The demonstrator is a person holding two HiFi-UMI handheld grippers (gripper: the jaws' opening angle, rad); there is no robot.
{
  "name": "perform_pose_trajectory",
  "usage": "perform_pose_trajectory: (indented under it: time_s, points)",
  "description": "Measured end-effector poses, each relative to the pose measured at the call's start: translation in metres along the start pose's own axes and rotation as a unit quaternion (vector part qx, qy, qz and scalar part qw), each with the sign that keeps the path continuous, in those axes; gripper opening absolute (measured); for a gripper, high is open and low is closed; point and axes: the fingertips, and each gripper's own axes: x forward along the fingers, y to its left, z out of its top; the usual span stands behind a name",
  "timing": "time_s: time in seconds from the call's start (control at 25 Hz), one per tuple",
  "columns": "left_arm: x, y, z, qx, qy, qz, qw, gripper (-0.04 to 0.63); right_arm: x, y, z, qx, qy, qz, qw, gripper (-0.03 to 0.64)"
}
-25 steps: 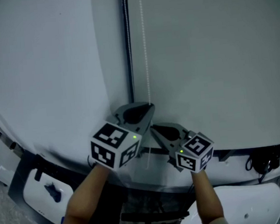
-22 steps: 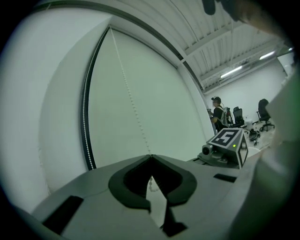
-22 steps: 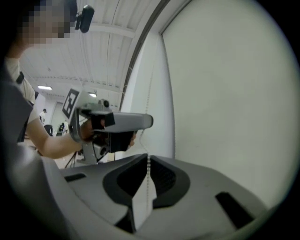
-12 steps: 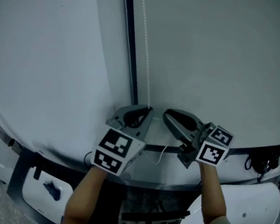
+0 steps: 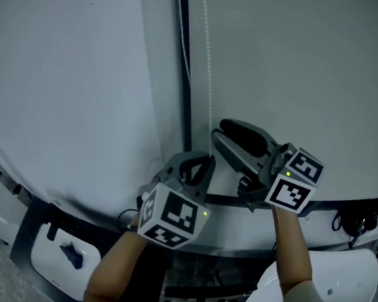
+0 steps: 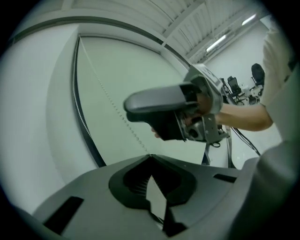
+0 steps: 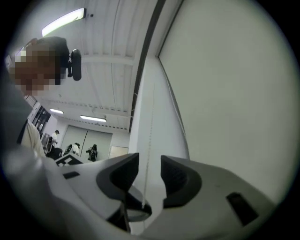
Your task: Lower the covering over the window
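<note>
While the left gripper (image 5: 202,162) clamps the bead chain (image 5: 208,79) low down, the right gripper (image 5: 219,131) has let go and risen.
Its jaws, just spread, straddle the chain untouched, likely for a fresh pull. Pale roller blind (image 5: 300,71) fills the far wall; strip lights (image 7: 65,21) line the office ceiling.

L hand-held gripper (image 6: 150,158) jaws pinched on bead cord (image 6: 136,137), R hand-held gripper (image 6: 136,107) above, blind (image 6: 140,65) behind

Chain (image 5: 207,73) before blind (image 5: 300,71), right gripper (image 5: 219,134) above left gripper (image 5: 205,160) (both at chain)
</note>
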Motion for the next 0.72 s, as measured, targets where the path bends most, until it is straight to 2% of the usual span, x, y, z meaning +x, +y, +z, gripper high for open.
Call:
perform_pose_trajectory:
  time_s: [0.08, 0.24, 0.52, 0.72]
  points:
    - [0.004, -0.014, -0.013, 0.015, 0.021, -0.014, 0.9996, 0.015, 0.011, 0.001, 0.008, -0.038, 0.015, -0.006, 0.999, 0.138]
    - [0.01, -0.038, -0.047, 0.014, 0.059, -0.038, 0.9974, 0.015, 0.031, -0.004, 0.019, -0.098, 0.047, -0.022, 0.994, 0.138]
    - [0.019, -0.069, -0.113, -0.004, 0.127, -0.077, 0.989, 0.015, 0.056, -0.009, 0.035, -0.121, 0.058, -0.018, 0.991, 0.138]
    - [0.019, -0.095, -0.15, -0.005, 0.178, -0.109, 0.9781, 0.017, 0.059, -0.004, 0.04, -0.132, 0.058, -0.016, 0.989, 0.139]
